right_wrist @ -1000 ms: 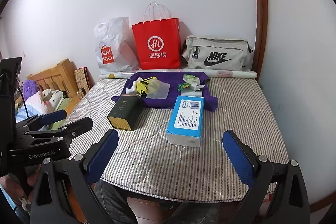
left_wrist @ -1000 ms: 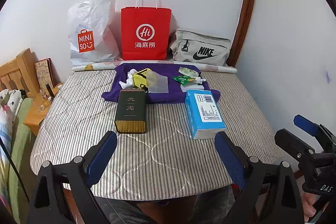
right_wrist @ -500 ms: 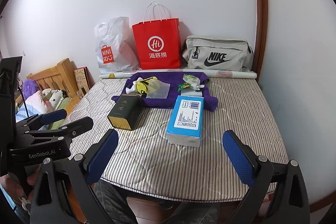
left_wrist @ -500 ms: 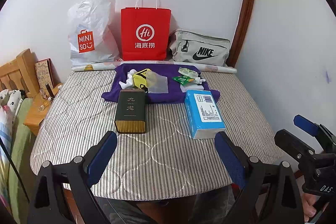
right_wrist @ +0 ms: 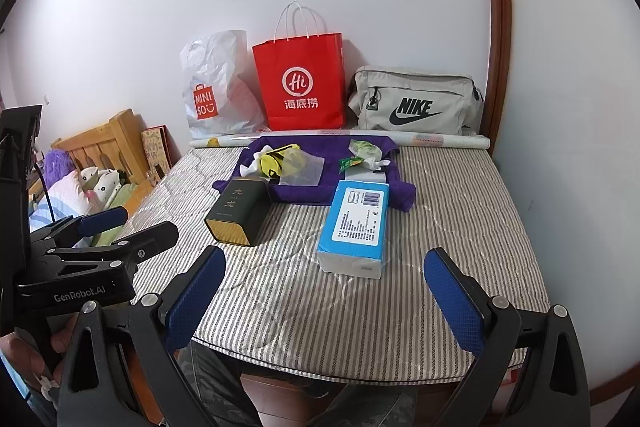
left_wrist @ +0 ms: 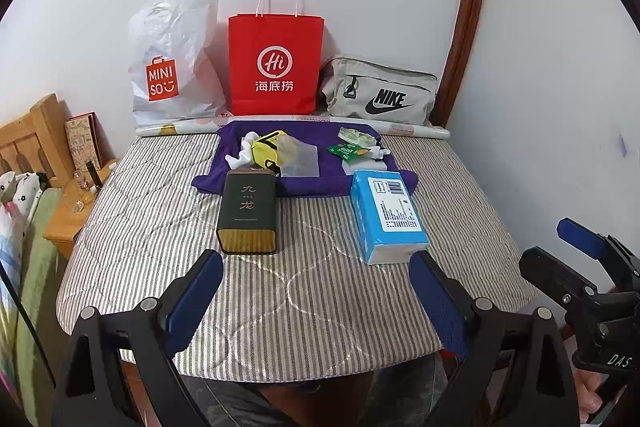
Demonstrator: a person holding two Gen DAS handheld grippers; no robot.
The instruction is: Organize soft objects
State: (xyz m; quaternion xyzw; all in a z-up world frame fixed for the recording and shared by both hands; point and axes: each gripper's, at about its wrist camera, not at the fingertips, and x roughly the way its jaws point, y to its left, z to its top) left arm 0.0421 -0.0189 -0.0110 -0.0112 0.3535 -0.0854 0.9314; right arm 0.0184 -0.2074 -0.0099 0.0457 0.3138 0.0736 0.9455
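A striped mattress (left_wrist: 312, 291) carries a purple cloth (left_wrist: 336, 143) at its far end, strewn with small soft items; a blue tissue pack (left_wrist: 386, 217) and dark tin (left_wrist: 248, 213) lie nearer. Both the left hand-held gripper (left_wrist: 316, 291) and right hand-held gripper (right_wrist: 324, 291) hang spread wide over the near edge, holding nothing.

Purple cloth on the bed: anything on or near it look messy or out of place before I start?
Yes. The purple cloth is rumpled and strewn with loose bits: a white sock, a yellow pouch, a clear plastic bag and green wrappers. The dark tin lies on its side, overlapping the cloth's front edge.
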